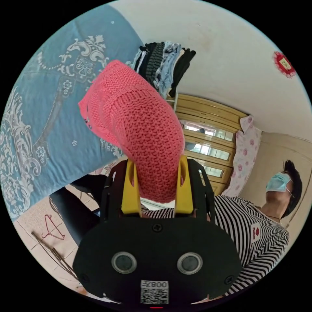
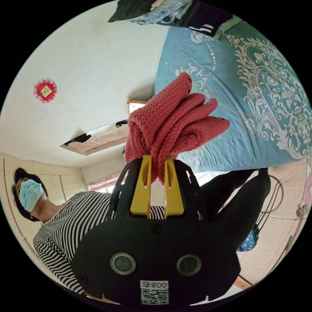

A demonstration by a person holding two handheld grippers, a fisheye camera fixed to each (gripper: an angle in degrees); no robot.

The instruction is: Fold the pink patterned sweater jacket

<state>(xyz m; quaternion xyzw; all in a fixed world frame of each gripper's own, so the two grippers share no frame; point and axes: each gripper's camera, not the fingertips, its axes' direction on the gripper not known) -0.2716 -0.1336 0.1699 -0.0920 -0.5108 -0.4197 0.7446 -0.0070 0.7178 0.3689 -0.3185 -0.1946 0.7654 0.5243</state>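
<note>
Your left hand-held gripper (image 1: 158, 182) grasps the pink sweater (image 1: 139, 130) — lifted above the blue bed (image 1: 48, 107). Your right hand-held gripper (image 2: 157, 180) clamps bunched sweater folds too.

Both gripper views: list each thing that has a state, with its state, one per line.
left gripper: shut on the pink sweater jacket, knit bulging between its yellow jaws.
right gripper: shut on the pink sweater jacket, jaws close together.
pink sweater jacket: lifted off the bed, bunched, not yet folded flat.
blue bedspread: spread flat.
stack of clothes: folded, piled on the bed.
</note>
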